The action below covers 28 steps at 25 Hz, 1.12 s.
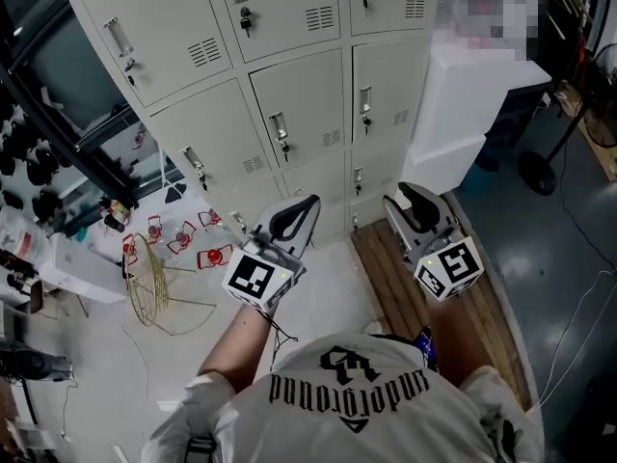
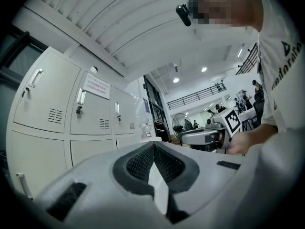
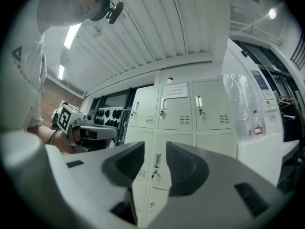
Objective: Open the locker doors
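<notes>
A bank of pale grey lockers point(image 1: 299, 114) stands in front of me, every door in view closed, each with a metal handle point(image 1: 279, 126) and a key below it. My left gripper point(image 1: 289, 222) hangs short of the lower doors; in the left gripper view its pads point(image 2: 140, 163) meet at the tip with nothing between them, and the lockers point(image 2: 47, 104) lie to its left. My right gripper point(image 1: 416, 210) is held beside it, open and empty. Through its gap in the right gripper view point(image 3: 155, 149) I see a lower door's handle point(image 3: 157, 160), still at a distance.
A white cabinet point(image 1: 463, 114) stands against the lockers' right side. A wooden board point(image 1: 487, 307) lies on the floor under my right arm. A wire frame point(image 1: 149, 278) and small red parts point(image 1: 214, 257) lie at the left, near a dark rack point(image 1: 39, 162).
</notes>
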Tool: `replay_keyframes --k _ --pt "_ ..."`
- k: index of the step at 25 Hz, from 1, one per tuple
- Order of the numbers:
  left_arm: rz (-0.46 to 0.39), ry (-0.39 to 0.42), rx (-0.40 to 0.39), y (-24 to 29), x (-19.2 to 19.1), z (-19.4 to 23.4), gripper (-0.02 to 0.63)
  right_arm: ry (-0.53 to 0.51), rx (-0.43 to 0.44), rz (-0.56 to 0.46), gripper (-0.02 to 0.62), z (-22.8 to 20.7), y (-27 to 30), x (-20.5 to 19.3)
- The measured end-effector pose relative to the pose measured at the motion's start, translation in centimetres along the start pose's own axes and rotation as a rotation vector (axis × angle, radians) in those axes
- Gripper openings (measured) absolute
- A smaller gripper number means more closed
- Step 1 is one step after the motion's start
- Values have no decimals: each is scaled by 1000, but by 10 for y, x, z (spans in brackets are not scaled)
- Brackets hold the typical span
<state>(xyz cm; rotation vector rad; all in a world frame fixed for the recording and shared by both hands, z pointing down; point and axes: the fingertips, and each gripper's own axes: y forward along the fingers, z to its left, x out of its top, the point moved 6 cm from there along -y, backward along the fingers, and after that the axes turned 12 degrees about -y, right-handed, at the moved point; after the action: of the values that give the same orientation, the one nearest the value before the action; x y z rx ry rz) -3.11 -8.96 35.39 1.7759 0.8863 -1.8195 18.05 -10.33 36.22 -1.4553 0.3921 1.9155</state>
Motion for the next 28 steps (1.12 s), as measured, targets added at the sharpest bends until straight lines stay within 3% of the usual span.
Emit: replay_keyframes --k 9,20,28 --pt "-13 16 48 108 -5 9 8 -26 49 -28 147 -108 17 -21" --pt "-41 92 79 166 26 52 6 -72 86 -44 143 -162 69 -15" --pt "-71 129 55 222 43 118 7 -121 66 -75 135 -212 148 7"
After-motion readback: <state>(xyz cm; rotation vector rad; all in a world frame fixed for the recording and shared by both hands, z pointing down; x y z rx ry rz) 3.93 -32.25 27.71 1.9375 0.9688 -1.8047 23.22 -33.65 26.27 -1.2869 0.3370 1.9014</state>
